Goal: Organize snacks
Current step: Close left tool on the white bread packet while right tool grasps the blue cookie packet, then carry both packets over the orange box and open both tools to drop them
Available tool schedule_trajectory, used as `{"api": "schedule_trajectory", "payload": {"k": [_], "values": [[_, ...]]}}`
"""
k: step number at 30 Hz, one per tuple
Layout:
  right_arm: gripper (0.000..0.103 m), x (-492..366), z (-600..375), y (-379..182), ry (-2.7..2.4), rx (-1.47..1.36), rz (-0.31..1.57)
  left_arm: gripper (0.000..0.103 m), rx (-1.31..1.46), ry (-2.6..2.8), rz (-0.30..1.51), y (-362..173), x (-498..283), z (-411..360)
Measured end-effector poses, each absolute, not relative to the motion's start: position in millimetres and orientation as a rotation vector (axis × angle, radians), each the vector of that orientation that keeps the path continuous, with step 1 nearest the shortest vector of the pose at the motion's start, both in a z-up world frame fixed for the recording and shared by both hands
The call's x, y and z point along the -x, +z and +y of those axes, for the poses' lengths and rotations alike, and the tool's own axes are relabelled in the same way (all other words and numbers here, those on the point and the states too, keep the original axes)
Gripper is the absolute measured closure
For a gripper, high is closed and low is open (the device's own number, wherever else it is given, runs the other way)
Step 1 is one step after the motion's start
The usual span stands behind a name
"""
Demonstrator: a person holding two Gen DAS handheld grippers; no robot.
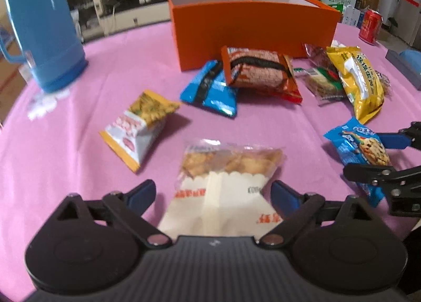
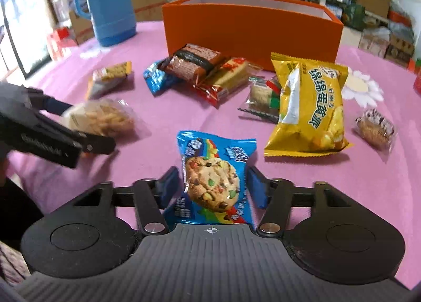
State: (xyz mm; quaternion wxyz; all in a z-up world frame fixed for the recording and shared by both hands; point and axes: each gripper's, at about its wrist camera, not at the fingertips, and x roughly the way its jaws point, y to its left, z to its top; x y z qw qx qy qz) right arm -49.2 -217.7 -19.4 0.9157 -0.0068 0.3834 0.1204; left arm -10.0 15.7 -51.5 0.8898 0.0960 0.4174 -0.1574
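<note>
On the pink tablecloth [image 1: 79,170] both grippers stand low over a snack each, and the open orange rectangular cardboard box [image 1: 252,30] waits behind the scattered packets. The left gripper [image 1: 213,194] has its blue pads spread wide, with the clear-and-white plastic packet of golden crackers [image 1: 223,183] lying between them; a gap shows on each side, so nothing is pinched yet. The right gripper [image 2: 213,186] is about half spread around the blue foil packet with a chocolate-chip cookie picture [image 2: 214,178]; the pads sit just beside its edges, and I judge that they do not press it. The step in hand seems to be the grasping of these two packets to carry them to the box. To do it well, each hand should centre the packet between the pads and close on the filled middle part, not on the thin sealed edge, which can slip out. The cracker packet is soft and brittle inside, so the squeeze should be gentle. The two grippers are near each other, so I would lift one packet first to avoid a collision.
</note>
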Motion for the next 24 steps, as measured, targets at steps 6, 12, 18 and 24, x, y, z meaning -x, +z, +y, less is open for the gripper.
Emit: {"api": "schedule_trajectory", "payload": {"k": [6,12,18,24], "values": [[0.075,50,-208,-23,0.243,0.095,0.789,0.026,-0.164,-0.353,0.881,-56,8,13],[0.08,60,-219,-13,0.274,0.007,0.78,0.041,-0.032,-0.361,0.875,-39,10,34],[0.08,55,-245,26,0.288,-0.137,0.687,0.041,0.084,-0.381,0.758,8,-14,39],[0.08,-19,-272,85,0.216,-0.123,0.524,0.041,0.13,-0.382,0.633,52,-97,6]]}}
